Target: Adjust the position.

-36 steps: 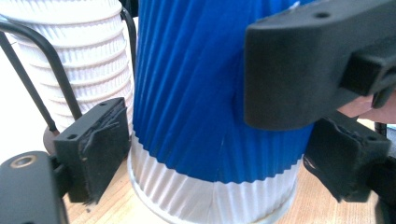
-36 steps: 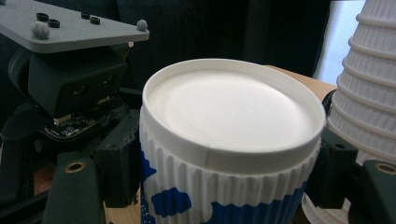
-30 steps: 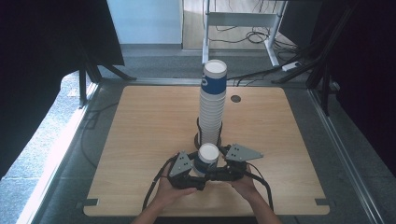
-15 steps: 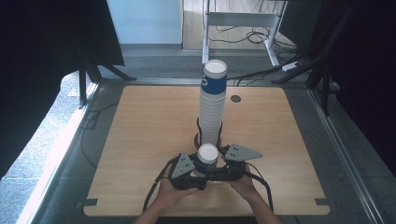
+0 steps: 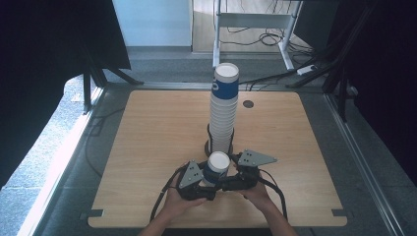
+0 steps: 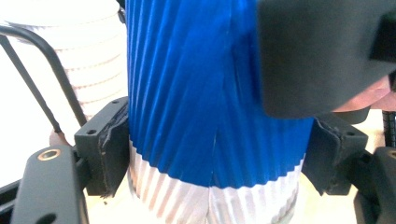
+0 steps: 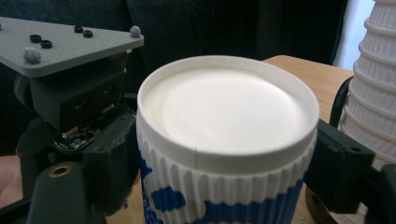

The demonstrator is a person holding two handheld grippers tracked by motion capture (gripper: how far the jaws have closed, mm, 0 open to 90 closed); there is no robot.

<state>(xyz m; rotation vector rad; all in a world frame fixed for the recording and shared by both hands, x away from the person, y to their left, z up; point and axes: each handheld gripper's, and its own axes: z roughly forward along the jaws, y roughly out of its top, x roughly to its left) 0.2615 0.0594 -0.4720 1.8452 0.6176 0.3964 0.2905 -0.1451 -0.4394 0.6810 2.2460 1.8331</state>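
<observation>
A ribbed blue-and-white paper cup (image 5: 217,166) stands bottom-up near the table's front edge, between both grippers. My left gripper (image 5: 211,179) comes in from the left. Its jaws have just been closing and now press on the cup (image 6: 201,116) from both sides; the left gripper (image 6: 219,154) is shut on its blue band. My right gripper (image 5: 223,174) comes in from the right. Its jaws have just been opening, and the right gripper (image 7: 224,168) flanks the cup (image 7: 224,112) just under its white top without squeezing it.
A tall stack of the same cups (image 5: 223,113) rises in a black wire holder (image 5: 210,142) directly behind the held cup, very close to it. A small dark hole (image 5: 248,104) marks the wooden table (image 5: 147,147) at the back. Dark screens stand left and right.
</observation>
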